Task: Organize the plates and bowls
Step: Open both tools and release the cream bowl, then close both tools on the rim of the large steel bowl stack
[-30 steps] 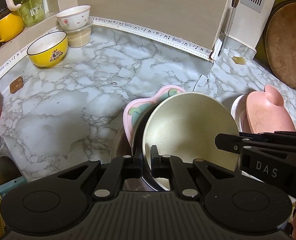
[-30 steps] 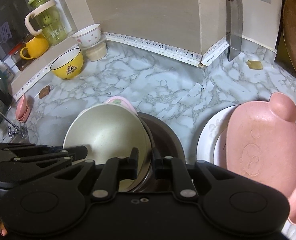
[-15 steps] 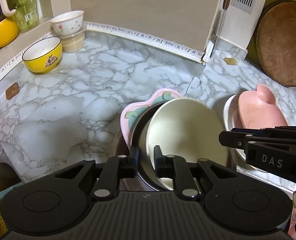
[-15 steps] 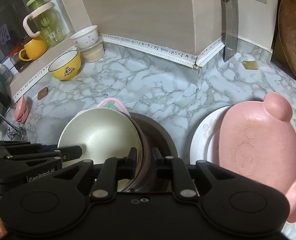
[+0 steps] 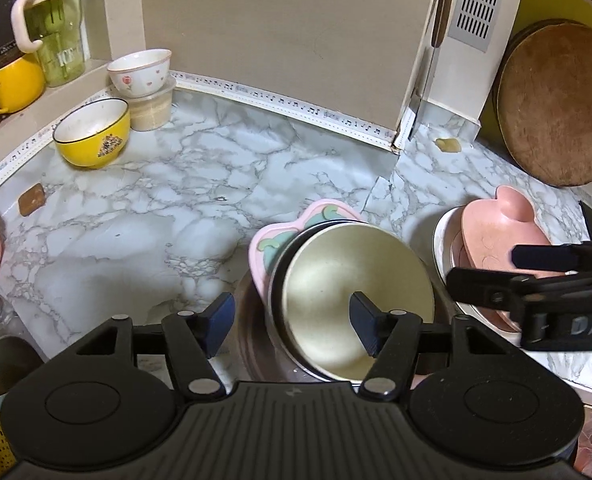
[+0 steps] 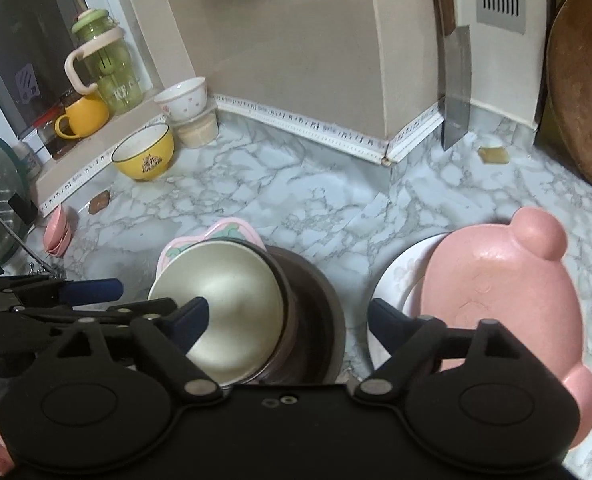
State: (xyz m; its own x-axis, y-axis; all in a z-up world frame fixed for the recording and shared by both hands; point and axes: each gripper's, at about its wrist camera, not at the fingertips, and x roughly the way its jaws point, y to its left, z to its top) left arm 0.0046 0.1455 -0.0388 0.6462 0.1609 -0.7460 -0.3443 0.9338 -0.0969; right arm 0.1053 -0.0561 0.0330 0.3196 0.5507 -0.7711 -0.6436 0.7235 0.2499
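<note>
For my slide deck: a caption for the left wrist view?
Left gripper open above a cream bowl stacked in dishes on marble counter.

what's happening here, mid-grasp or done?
Neither is gripping. The left gripper and right gripper both stand open around the stack of dishes on the marble counter. The cream bowl sits tilted in a dark bowl, with a pink flower plate behind. The pink bear plate rests on a white plate to the right.
</note>
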